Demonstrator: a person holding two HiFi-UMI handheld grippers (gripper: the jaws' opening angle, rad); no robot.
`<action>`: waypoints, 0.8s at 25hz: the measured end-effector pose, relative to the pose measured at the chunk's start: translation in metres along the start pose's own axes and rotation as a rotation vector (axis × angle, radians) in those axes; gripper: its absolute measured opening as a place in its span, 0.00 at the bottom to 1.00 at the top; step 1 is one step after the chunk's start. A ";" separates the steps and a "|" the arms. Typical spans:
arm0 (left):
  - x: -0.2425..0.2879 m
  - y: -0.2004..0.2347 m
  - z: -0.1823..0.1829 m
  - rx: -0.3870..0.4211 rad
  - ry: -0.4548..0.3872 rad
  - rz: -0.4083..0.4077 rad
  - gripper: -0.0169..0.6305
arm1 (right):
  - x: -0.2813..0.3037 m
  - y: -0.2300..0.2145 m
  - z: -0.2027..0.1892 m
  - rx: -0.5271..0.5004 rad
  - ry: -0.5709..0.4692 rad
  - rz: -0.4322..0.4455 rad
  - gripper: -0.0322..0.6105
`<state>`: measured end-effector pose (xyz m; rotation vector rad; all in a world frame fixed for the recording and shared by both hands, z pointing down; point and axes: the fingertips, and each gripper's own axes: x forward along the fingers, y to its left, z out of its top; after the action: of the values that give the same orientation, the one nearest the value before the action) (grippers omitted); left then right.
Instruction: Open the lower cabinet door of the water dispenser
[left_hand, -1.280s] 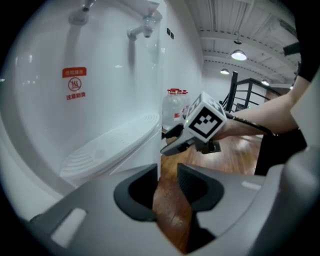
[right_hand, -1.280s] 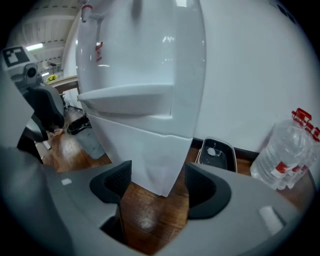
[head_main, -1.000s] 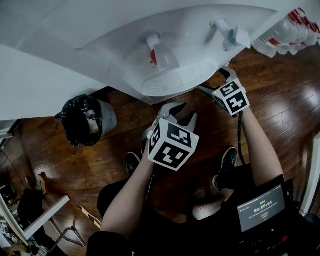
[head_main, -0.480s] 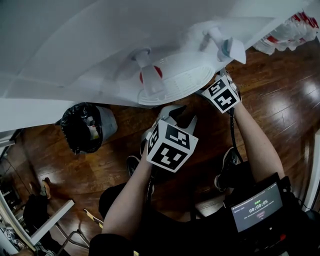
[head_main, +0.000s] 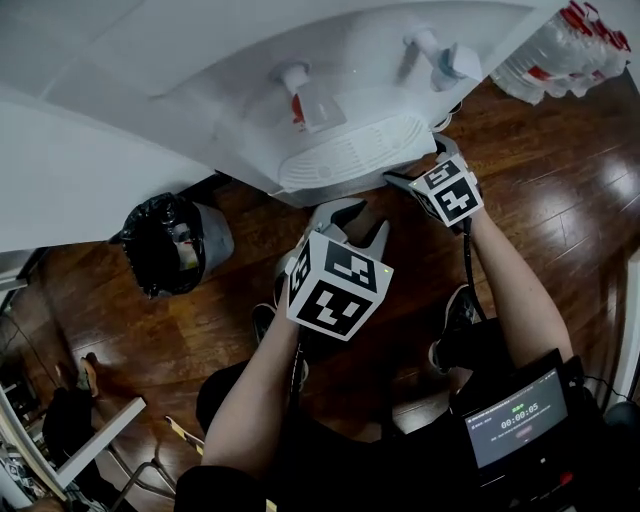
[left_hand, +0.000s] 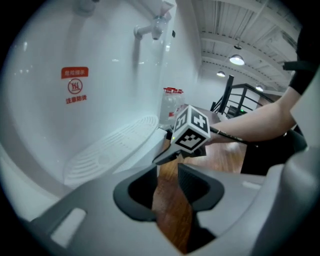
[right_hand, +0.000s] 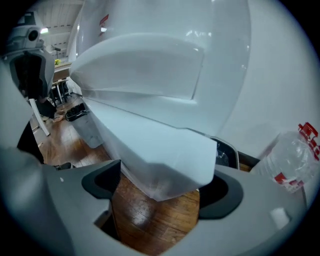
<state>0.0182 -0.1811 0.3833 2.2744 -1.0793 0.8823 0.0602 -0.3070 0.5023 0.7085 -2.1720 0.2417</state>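
Observation:
The white water dispenser (head_main: 200, 90) fills the top of the head view, with a red tap (head_main: 305, 95), a blue tap (head_main: 445, 60) and a ribbed drip tray (head_main: 350, 160). My right gripper (head_main: 415, 165) reaches under the tray's right end. In the right gripper view its jaws (right_hand: 160, 185) stand wide around the lower corner of a white panel (right_hand: 155, 155), seemingly the cabinet door, and they are closing. My left gripper (head_main: 358, 218) hangs open below the tray, with only wooden floor between its jaws (left_hand: 167, 175). The rest of the lower cabinet is hidden under the tray.
A bin with a black liner (head_main: 170, 245) stands left of the dispenser. Packed water bottles (head_main: 570, 50) lie at the upper right. The person's shoes (head_main: 455, 315) rest on the dark wooden floor (head_main: 560, 200), and a small screen (head_main: 515, 420) hangs at the waist.
The right gripper has edged up closer under the drip tray's right end. The left gripper has hardly moved. The head camera has swayed a little.

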 end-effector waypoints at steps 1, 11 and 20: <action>-0.002 -0.004 -0.001 0.004 -0.001 -0.001 0.26 | -0.003 0.002 -0.003 0.014 0.002 0.000 0.79; -0.023 -0.031 -0.006 0.017 -0.026 0.019 0.25 | -0.042 0.021 -0.038 0.032 0.094 -0.007 0.60; -0.040 -0.052 -0.041 -0.015 -0.007 0.046 0.23 | -0.068 0.049 -0.058 0.013 0.110 -0.011 0.50</action>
<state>0.0260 -0.1046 0.3757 2.2502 -1.1422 0.8825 0.1045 -0.2157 0.4915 0.6983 -2.0637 0.2821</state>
